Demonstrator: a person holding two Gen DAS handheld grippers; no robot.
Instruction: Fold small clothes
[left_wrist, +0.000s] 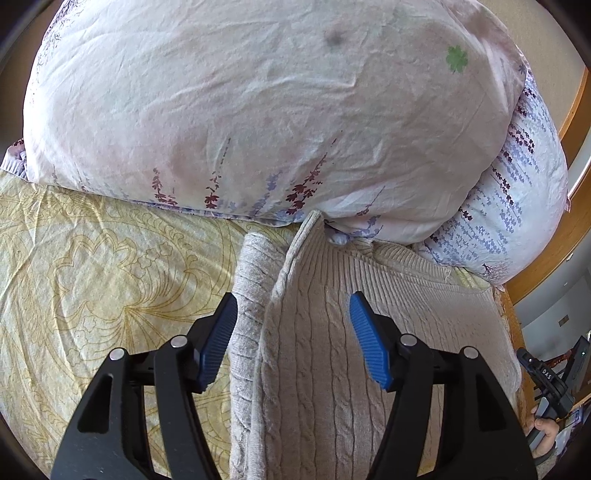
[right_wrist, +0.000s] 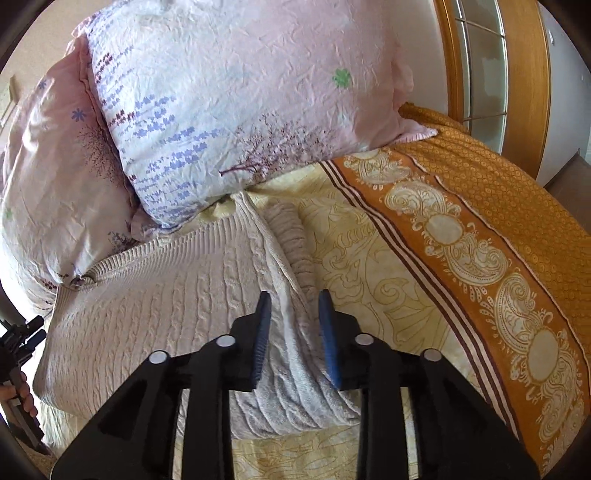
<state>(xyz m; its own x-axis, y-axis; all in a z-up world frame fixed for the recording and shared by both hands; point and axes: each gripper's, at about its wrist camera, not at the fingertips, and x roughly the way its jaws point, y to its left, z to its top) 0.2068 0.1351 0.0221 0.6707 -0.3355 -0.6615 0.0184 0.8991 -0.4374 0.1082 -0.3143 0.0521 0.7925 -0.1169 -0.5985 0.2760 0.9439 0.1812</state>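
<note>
sweater: a beige cable-knit sweater lies flat on the bed, its ribbed hem up against the pillows; one long edge is folded over, with a sleeve lying alongside the fold
left hand-held gripper: the left hand-held gripper hangs over the sweater with its blue pads spread wide, straddling the folded edge and holding nothing
right hand-held gripper: the right hand-held gripper sits low over the folded edge near the sleeve, pads parted by a narrower gap; knit shows between them, but whether they touch it cannot be told
bedsheet: a pale yellow patterned bedsheet with a broad orange border covers the bed
pillows: two pink floral pillows are stacked at the head of the bed, the lower edge of one touching the sweater's hem
door: a wooden door frame stands beyond the bed
</note>
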